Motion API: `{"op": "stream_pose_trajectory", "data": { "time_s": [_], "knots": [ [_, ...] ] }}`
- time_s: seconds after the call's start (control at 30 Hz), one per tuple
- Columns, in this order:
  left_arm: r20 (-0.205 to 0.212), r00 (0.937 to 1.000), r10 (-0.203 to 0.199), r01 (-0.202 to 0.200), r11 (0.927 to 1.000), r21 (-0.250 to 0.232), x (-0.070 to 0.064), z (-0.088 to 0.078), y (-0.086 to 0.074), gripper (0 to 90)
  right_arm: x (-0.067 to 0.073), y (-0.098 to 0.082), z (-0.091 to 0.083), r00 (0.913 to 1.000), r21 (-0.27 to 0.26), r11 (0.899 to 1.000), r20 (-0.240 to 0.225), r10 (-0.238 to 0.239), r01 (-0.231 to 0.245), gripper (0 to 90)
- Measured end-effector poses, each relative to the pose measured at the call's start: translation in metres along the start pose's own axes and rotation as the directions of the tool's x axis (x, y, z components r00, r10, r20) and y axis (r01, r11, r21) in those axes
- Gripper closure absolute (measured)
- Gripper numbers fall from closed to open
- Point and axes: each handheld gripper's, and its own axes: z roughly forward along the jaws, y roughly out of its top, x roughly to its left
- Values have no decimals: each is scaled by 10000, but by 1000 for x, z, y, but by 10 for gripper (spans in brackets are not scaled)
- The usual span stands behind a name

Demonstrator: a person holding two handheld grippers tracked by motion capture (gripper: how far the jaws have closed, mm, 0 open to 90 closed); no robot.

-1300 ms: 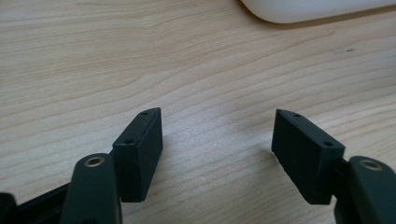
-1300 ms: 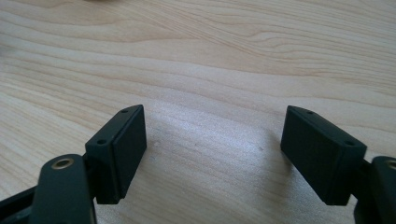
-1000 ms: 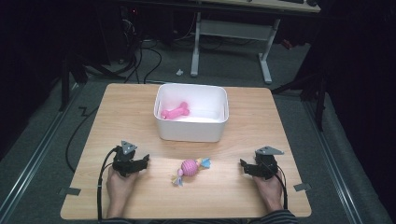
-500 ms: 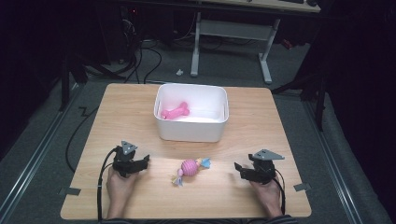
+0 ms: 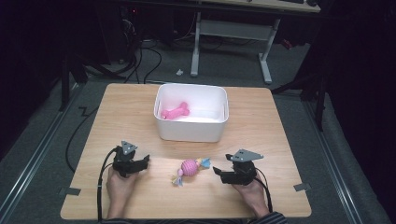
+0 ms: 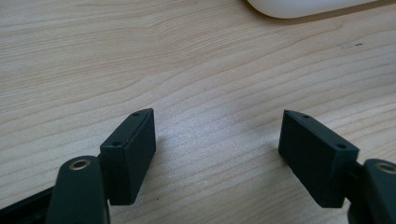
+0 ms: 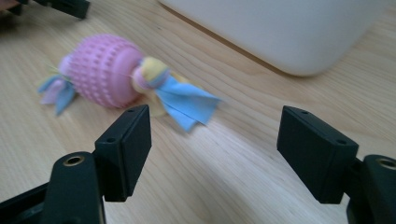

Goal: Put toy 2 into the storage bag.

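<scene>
A pink knobbly ball toy (image 5: pixel 189 167) with blue and yellow cloth tails lies on the wooden table (image 5: pixel 280 140), in front of a white bin (image 5: pixel 189 130). A pink bone-shaped toy (image 5: pixel 175 112) rests inside the bin. My right gripper (image 5: pixel 216 171) sits just right of the ball toy, pointing left at it. In the right gripper view its jaws (image 7: pixel 215 116) stand open with nothing between them, and the ball toy (image 7: pixel 105 70) lies a little ahead to the left. My left gripper (image 5: pixel 145 160) rests left of the toy, open over bare wood (image 6: pixel 217 126).
The bin's wall (image 7: pixel 289 28) rises close ahead on the right in the right gripper view. Its corner (image 6: pixel 303 5) shows far off in the left gripper view. Beyond the table's far edge are a desk frame (image 5: pixel 233 28) and cables (image 5: pixel 140 56) on the floor.
My right gripper has moved left along the table toward the ball toy. The left gripper and the toys have stayed where they were.
</scene>
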Motion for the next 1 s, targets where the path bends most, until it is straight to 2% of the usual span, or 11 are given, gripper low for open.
{"op": "stream_pose_trajectory", "data": {
  "time_s": [0.27, 0.53, 0.77, 1.0],
  "knots": [
    [-1, 10000, -1, 1, 10000, -1, 0, 0, 0, 277, 23, 22, 14, 9936, -92, 9987, -1005, -511, 505, 257],
    [1, 10000, -5, 5, 10000, -2, 0, 0, 0, 277, 39, 35, 30, 9834, 33, 9951, -1535, -967, 984, 245],
    [9, 10000, -6, 6, 10000, 1, 0, 0, 0, 276, 42, 39, 39, 9783, -51, 9948, -1807, -1011, 1019, 251],
    [12, 10000, -5, 5, 10000, 0, 0, 0, 0, 276, 48, 42, 49, 9747, 97, 9933, -1940, -1113, 1154, 253]
  ]
}}
